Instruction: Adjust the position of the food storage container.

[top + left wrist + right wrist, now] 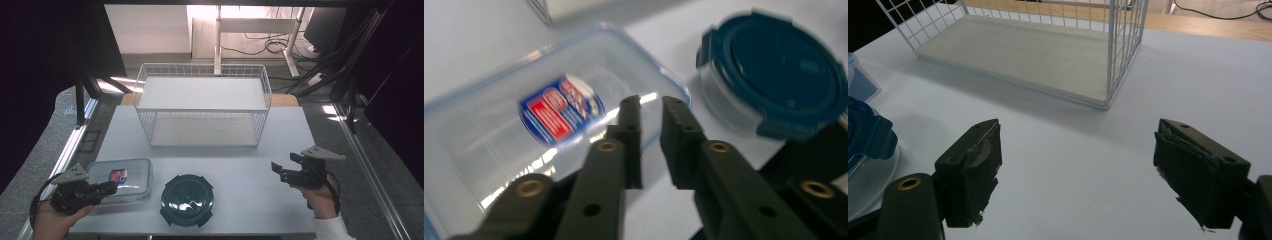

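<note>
A white surface (240, 165) carried a white wire rack (202, 105) with two shelves, standing toward its far side, well apart from both hands. Near the front left corner lay a clear rectangular food container (122, 178) with a red and blue label (118, 175) on its lid, and just beside it, toward the middle of the front edge, sat a round container (187, 199) with a dark blue clip-on lid. The left gripper (111, 188), held in the person's left hand (52, 220), pointed across the near edge of the rectangular container; in the left gripper view its jaws stood only a narrow gap apart above the clear lid, gripping nothing, with the label just beyond their tips and the round container off to the upper right. Whether the tips touched the lid could not be told. The right gripper (283, 170), held in the right hand (320, 197) at the right side of the surface, hovered over bare white surface well apart from the containers. In the right gripper view its jaws were spread wide and empty, the rack's lower shelf ahead of them and the blue lid's edge at the far left.
</note>
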Demonstrator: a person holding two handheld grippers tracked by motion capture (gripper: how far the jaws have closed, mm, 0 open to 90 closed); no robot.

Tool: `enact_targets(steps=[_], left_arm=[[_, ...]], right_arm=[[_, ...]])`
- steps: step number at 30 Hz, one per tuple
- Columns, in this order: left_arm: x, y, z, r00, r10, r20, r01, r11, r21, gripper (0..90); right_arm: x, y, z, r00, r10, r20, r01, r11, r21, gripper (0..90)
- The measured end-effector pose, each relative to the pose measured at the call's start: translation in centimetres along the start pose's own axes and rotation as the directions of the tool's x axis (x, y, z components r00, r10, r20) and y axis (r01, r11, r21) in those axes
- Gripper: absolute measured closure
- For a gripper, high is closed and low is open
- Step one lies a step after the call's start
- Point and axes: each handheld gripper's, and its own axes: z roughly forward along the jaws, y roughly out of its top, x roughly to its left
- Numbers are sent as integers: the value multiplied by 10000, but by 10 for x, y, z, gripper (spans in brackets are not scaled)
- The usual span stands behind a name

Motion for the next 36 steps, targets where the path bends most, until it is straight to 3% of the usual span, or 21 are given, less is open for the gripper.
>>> enact_targets(steps=[2,7,11,13,17,19,24,36], left_arm=[[0,-6,4,9999,-55,159,51,9997,219,857],[-5,-22,19,9995,250,184,-269,9935,1110,899],[-7,-29,31,9980,618,-154,-580,9820,1797,900],[-5,-30,37,9973,637,-377,-551,9787,1976,900],[-5,-28,47,9984,571,-18,-556,9775,2036,900],[-6,-27,51,9976,682,-141,-637,9750,2130,900],[-4,-22,60,9977,650,-207,-596,9782,1988,900],[1,-5,80,9991,241,-354,-175,9844,1749,900]], right_arm=[[-1,-1,0,10000,19,41,-19,10000,14,193],[-2,-3,2,9998,111,142,-112,9999,80,192],[-2,-4,4,9998,142,171,-145,9998,163,193],[-2,-5,5,9998,167,148,-169,9997,177,195],[-1,-5,6,9998,147,154,-150,9996,229,195],[-2,-6,6,9998,144,157,-148,9995,276,195],[-3,-7,7,9996,199,186,-205,9993,308,196],[-3,-9,11,9998,170,74,-174,9984,545,200]])
